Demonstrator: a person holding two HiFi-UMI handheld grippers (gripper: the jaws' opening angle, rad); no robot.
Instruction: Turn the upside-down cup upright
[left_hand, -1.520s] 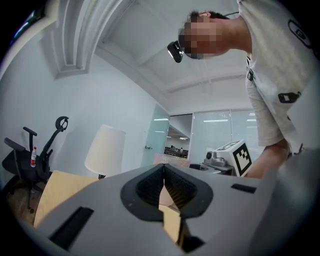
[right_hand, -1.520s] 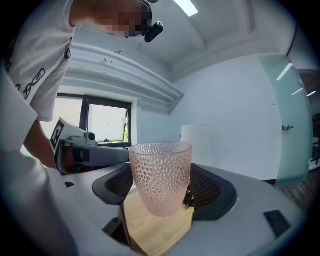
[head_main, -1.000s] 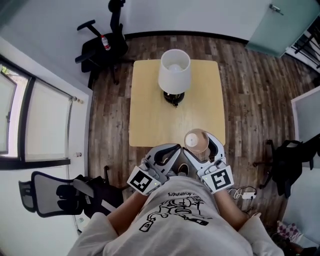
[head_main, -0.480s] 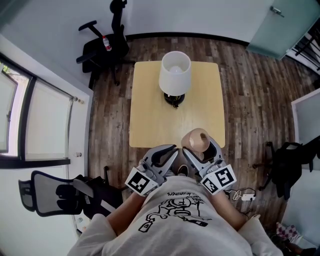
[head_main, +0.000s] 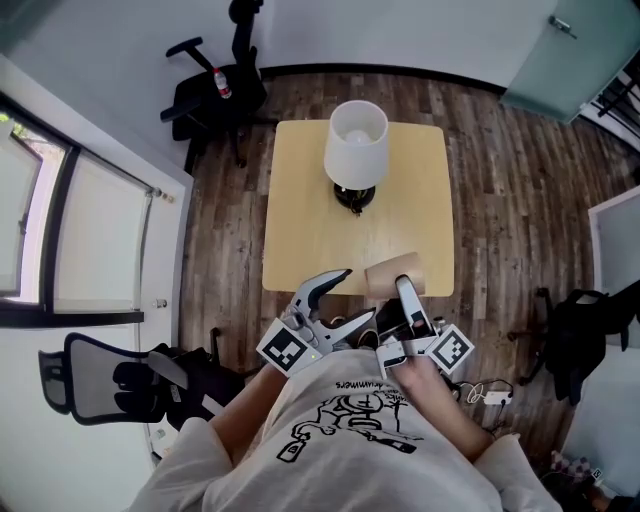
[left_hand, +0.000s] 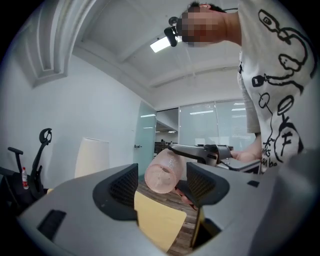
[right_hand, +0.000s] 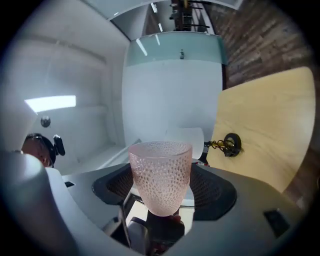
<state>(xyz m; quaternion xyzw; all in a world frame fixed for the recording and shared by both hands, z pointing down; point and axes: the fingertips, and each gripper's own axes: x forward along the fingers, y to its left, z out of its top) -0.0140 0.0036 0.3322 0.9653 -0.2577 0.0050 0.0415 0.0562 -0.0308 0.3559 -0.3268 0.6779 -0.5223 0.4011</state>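
Gripping cup (right_hand: 161, 180) sideways in right hand-held gripper (head_main: 406, 298), base facing nearby left hand-held gripper (head_main: 352, 298), jaws opening on nothing.

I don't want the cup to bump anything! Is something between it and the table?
Nothing visible is. The cup lies sideways in the right gripper jaws, at the bare near edge of the table. The lamp stands farther back, out of the way.
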